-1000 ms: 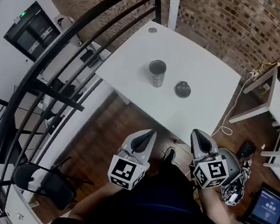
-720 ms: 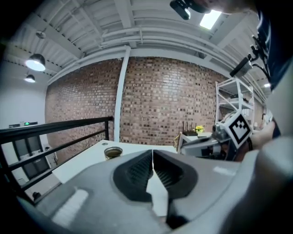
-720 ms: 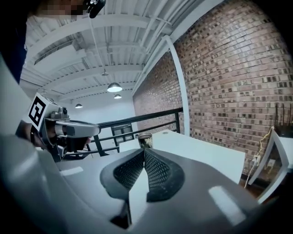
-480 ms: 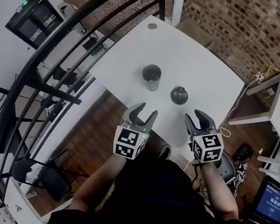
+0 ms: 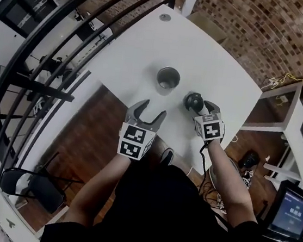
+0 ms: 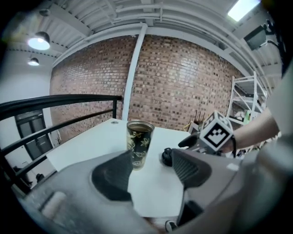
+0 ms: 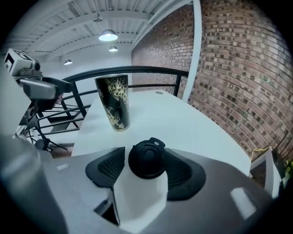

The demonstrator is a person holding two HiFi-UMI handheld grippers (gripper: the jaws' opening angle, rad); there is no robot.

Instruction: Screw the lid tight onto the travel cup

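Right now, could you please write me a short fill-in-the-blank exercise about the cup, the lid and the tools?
1. The travel cup stands ___, its mouth uncovered.
2. The black lid lies on the white ___, beside the cup.
3. The right tool has the ___ between its jaws.
Missing words: upright; table; lid.
Note: both tools' jaws are opening; the left tool has nothing between its jaws.
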